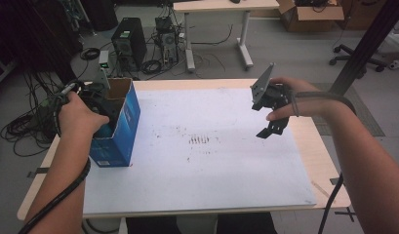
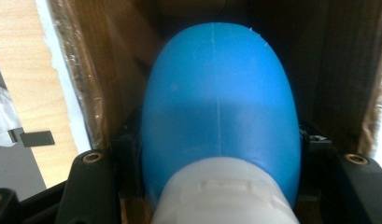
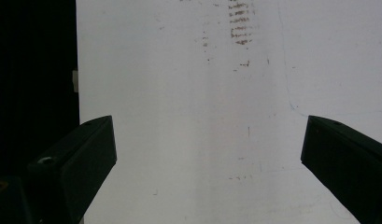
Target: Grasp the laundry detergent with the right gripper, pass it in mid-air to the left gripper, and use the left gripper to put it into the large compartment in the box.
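- At the table's left edge stands a blue cardboard box (image 1: pixel 120 127), its top open; the left gripper (image 1: pixel 97 105) reaches down into it.
- In the left gripper view, the jaws pinch a blue bottle (image 2: pixel 220 107) with a white cap (image 2: pixel 224 191) — brown box walls close around it, so it seems to sit inside the box.
- The white table (image 1: pixel 211 161) carries faint brown scuff marks (image 1: pixel 199 140) mid-surface.
- On the right, the right gripper (image 1: pixel 271 127) hovers over the table — jaws spread wide, nothing between them.
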The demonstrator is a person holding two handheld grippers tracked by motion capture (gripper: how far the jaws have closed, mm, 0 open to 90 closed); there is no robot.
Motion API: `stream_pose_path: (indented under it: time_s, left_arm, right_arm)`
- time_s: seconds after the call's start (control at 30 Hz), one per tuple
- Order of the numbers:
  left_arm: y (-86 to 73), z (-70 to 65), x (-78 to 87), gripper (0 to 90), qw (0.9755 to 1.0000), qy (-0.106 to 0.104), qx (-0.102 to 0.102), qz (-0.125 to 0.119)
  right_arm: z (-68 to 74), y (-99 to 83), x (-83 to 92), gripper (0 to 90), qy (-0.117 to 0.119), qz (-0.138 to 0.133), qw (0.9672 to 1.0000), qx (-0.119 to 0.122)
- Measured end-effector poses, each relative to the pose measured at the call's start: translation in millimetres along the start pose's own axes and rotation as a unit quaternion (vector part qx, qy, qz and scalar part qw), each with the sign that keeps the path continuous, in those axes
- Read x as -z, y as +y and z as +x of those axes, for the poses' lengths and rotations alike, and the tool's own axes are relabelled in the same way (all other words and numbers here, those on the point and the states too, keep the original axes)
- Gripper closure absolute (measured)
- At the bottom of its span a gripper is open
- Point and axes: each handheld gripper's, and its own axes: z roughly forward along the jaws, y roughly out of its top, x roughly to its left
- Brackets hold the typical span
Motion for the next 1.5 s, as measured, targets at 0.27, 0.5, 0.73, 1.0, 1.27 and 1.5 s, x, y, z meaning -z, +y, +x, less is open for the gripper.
stream_pose_path:
  time_s: [0.27, 0.5, 0.73, 1.0, 1.27, 1.5]
  left_arm:
    - [-0.4, -0.5, -2.8, 37.7, 1.0, 0.001, 0.0, -0.004]
    - [-0.4, -1.2, -3.4, 37.6, 1.0, 0.002, -0.001, -0.007]
    - [0.2, -2.3, -3.6, 37.4, 1.0, 0.004, -0.001, -0.007]
    - [-1.2, -1.3, -4.8, 31.9, 0.9999, -0.004, -0.001, -0.016]
    - [-1.4, -4.8, 1.7, 29.6, 0.9998, 0.004, -0.002, -0.022]
    - [-3.1, -6.3, 7.3, 28.6, 0.9996, 0.01, 0.0, -0.026]
  right_arm:
    - [-0.4, -2.7, -1.0, 3.5, 0.001, 0.0, 1.0, -0.003]
    - [-0.8, -2.9, -1.4, 3.5, 0.0, -0.002, 1.0, -0.003]
    - [-0.8, -4.5, -1.3, 3.5, 0.0, -0.004, 1.0, -0.004]
    - [-0.1, -5.9, -1.4, 3.5, 0.001, -0.004, 1.0, -0.005]
    - [0.4, -7.0, -2.3, 3.5, 0.001, -0.009, 0.9999, -0.006]
    - [0.7, -9.8, -2.4, 3.5, 0.0, -0.011, 0.9999, -0.007]
